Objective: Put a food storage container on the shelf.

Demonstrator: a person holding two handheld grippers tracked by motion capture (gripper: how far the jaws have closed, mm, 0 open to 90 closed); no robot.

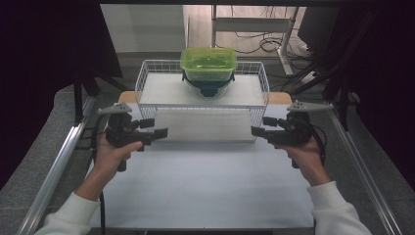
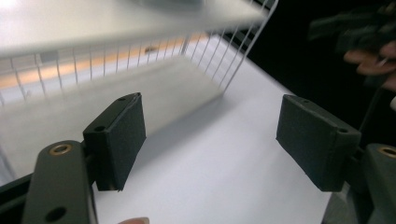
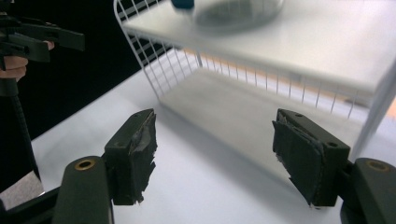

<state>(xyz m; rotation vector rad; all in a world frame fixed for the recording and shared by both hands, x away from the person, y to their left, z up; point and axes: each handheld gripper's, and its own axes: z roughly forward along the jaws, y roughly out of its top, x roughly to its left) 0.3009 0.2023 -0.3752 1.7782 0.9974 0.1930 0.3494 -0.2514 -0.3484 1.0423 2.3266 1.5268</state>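
Note:
A white wire rack (image 1: 161, 90) stands at the far middle of the white table (image 1: 205, 181). On its upper shelf a green lidded container (image 1: 209, 63) rests on a clear bowl (image 1: 208, 88) with a dark base. My left gripper (image 1: 155, 127) is held above the table near the rack's front left corner, pointing right. Its jaws are open with nothing between the pads (image 2: 116, 140). My right gripper (image 1: 261, 125) hovers at the rack's front right corner, pointing left, also open and empty (image 3: 215, 158). The rack's lower shelf (image 3: 233, 112) lies ahead of both.
Metal rails (image 1: 54, 166) run along both sides of the table, with dark curtains beyond them. A white desk frame (image 1: 254, 24) and cables lie on the floor behind the rack. In the left gripper view the right gripper (image 2: 355, 28) shows far off, blurred.

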